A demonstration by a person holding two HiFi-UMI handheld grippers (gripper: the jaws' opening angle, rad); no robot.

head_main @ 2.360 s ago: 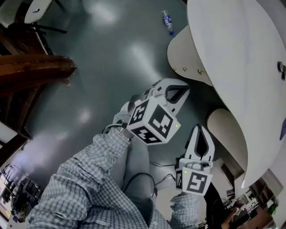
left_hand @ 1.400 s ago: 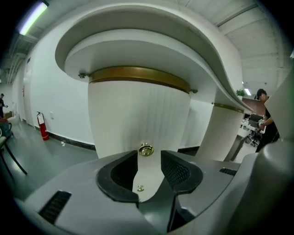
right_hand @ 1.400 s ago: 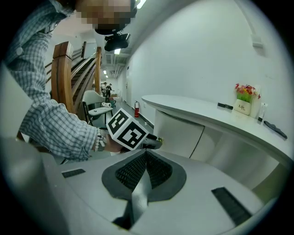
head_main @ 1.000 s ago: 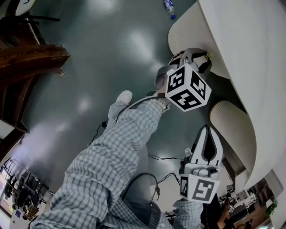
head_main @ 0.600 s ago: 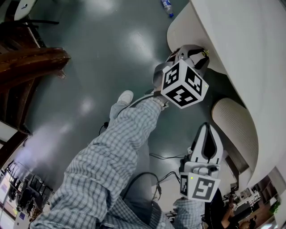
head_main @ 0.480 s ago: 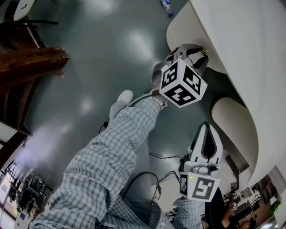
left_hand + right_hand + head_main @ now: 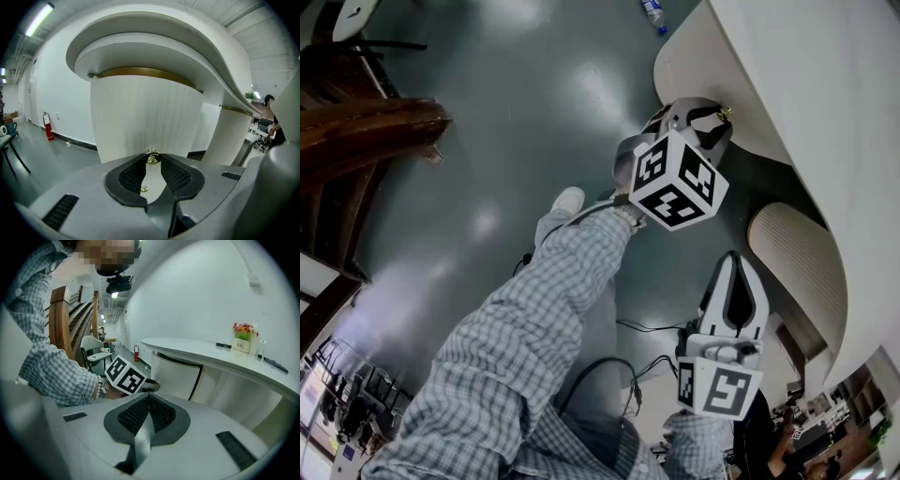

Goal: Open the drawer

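The drawer (image 7: 694, 66) is a curved, ribbed white front (image 7: 140, 117) under the white counter, with a small gold knob (image 7: 151, 156) on it. My left gripper (image 7: 717, 117) reaches up to that knob (image 7: 725, 112). In the left gripper view my left gripper (image 7: 152, 163) has its black pads closed on the knob from both sides. My right gripper (image 7: 735, 255) hangs lower and nearer, away from the drawer. In the right gripper view my right gripper (image 7: 149, 395) is shut with nothing in it, and the left gripper's marker cube (image 7: 125, 376) shows before the drawer (image 7: 176, 373).
A second ribbed column (image 7: 797, 262) stands right of the drawer, under the counter top (image 7: 825, 112). A water bottle (image 7: 653, 13) lies on the grey floor, cables (image 7: 647, 328) run near my shoe (image 7: 569, 200), and wooden stairs (image 7: 366, 122) rise at left.
My left gripper moved from mid-view up to the drawer's knob, then stayed there over the last second. The right gripper kept its place.
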